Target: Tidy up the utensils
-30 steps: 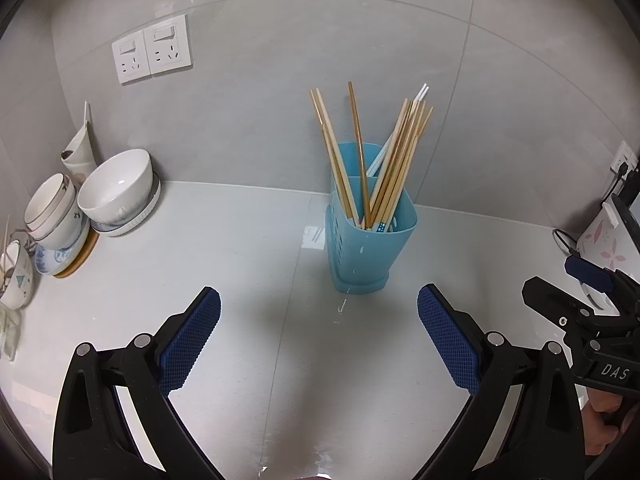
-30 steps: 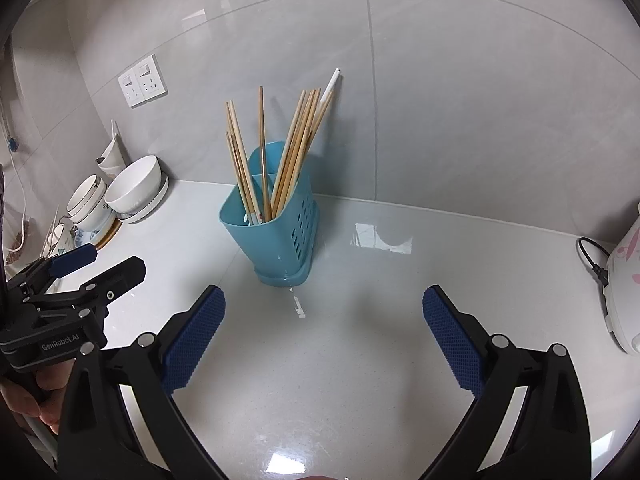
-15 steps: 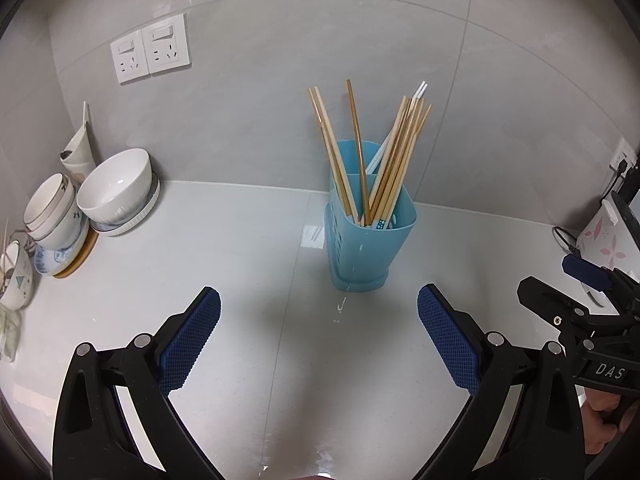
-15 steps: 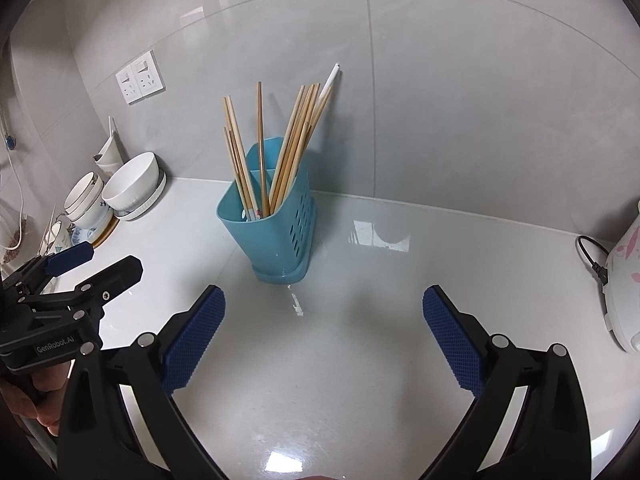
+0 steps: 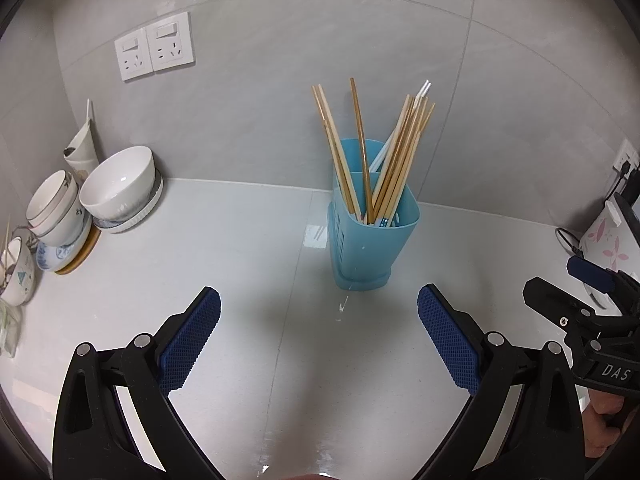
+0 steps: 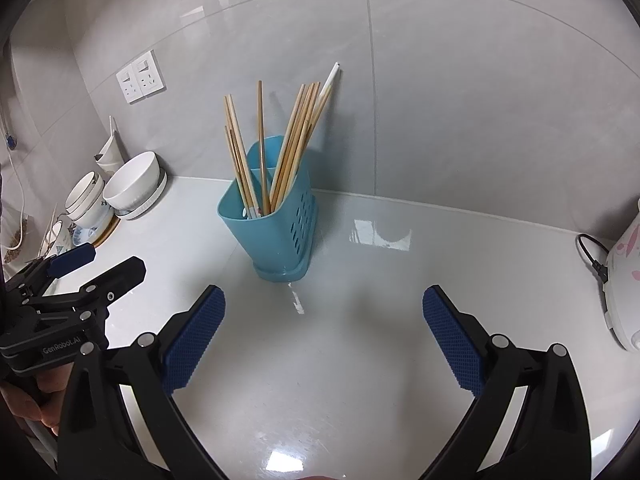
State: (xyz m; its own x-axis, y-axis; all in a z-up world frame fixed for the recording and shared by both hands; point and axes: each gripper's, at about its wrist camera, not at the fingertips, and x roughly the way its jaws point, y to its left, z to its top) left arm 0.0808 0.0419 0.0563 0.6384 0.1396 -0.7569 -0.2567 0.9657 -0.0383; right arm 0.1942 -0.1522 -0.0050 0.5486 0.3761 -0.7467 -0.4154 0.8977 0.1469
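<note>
Two wide surfaces filled both views: a pale glossy countertop [image 5: 240, 248] and a grey tiled wall [image 6: 460, 100] behind it, with a double wall socket [image 5: 154, 46] set on the tiles.

Next in size, both grippers hung low over the counter. The left gripper [image 5: 319, 338] had its jaws spread wide with nothing between the blue pads, and the right gripper [image 6: 323, 338] stood the same way — fingers far apart, holding nothing. Each showed at the edge of the other's view, with part of a hand [image 6: 24, 404] on the handle.

At the far right a white appliance with a pink flower print [image 6: 624, 276] sat on the counter, a black cable running to it.

A teal utensil holder [image 5: 370, 232] stood upright on the counter near the wall, ahead of both grippers and well apart from their pads. It had perforated sides and an inner divider. Wooden chopsticks [image 5: 384, 160] stood bunched in its front compartment — some leaning left, most fanned right — and a white chopstick [image 6: 329, 84] leaned out behind them, its tip close to the wall; I could not tell which compartment held it.

To the left, a white bowl [image 5: 118, 184] sat in a shallow dish, empty as far as could be seen. Beside it were stacked small bowls [image 5: 54, 210] on a plate and wooden mat, and a white folded holder [image 5: 82, 148] leaned against the wall.
</note>
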